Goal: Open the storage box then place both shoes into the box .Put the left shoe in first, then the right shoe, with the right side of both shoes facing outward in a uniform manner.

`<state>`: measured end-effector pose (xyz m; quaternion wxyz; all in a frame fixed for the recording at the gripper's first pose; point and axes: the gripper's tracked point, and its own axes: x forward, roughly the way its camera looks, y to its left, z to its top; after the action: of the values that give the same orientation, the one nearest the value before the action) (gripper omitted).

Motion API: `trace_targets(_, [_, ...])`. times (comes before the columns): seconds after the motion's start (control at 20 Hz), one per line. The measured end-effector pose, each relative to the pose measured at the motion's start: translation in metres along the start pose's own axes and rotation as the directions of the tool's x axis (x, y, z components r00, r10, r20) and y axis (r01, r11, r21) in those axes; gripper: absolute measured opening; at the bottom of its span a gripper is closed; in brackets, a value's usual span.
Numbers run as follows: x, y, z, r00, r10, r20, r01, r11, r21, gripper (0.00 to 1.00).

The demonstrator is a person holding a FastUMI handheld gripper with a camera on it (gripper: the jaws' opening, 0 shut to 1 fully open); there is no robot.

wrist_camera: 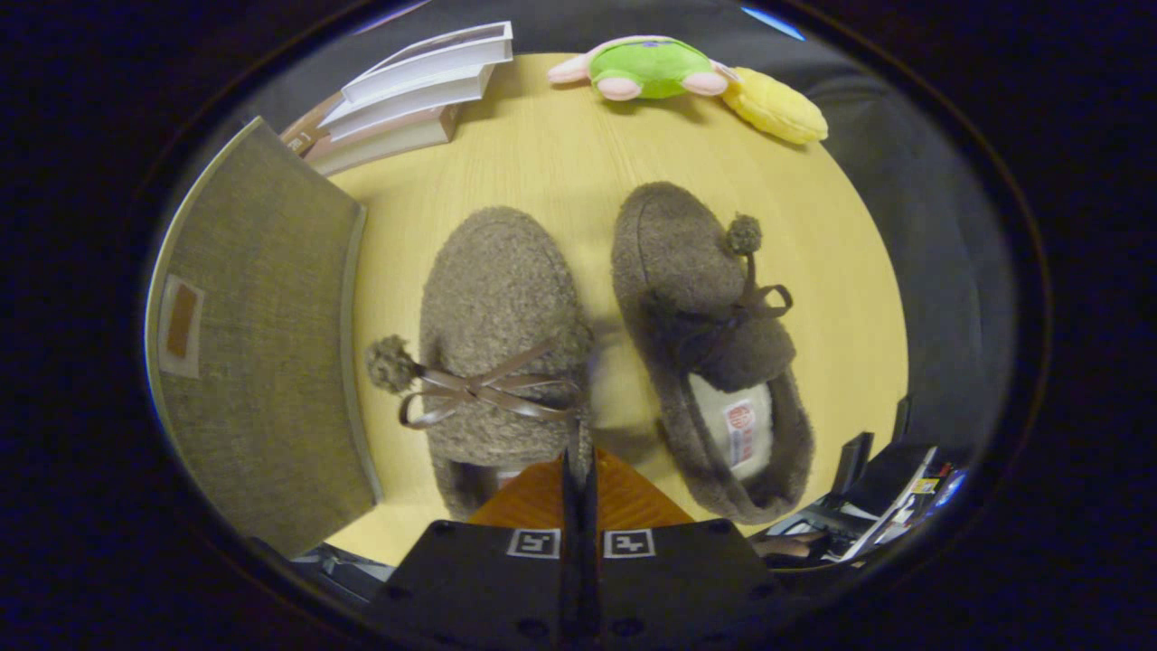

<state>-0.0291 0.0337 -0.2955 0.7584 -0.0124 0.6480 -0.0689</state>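
Two fuzzy brown slippers lie side by side on the wooden table (560,154), toes pointing away from me. The left-hand slipper (497,307) has a ribbon bow and a pompom on its left side. Its heel is hidden under my gripper (578,475), whose fingers are pressed together above it with nothing visibly between them. The right-hand slipper (705,344) shows its pale lining with a label and lies just right of the fingers. The grey fabric storage box (262,344) stands left of the slippers, its lid closed and a small label on it.
Beyond the box, a stack of books (407,99) lies at the table's far side. A green plush toy (646,68) and a yellow plush (777,108) lie at the far edge beyond the slippers. Bare tabletop lies between the slippers and the toys.
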Motion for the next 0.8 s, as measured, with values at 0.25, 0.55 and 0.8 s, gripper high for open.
trace_targets(0.25, [-0.007,0.006,-0.005,1.000,0.028,0.009,-0.028,0.999,0.024,0.04])
trace_targets(0.55, [-0.045,0.005,0.003,0.998,-0.034,0.059,0.034,0.999,0.004,0.03])
trace_targets(0.8, [-0.087,0.003,0.010,0.990,-0.119,0.080,0.117,0.993,0.027,0.03])
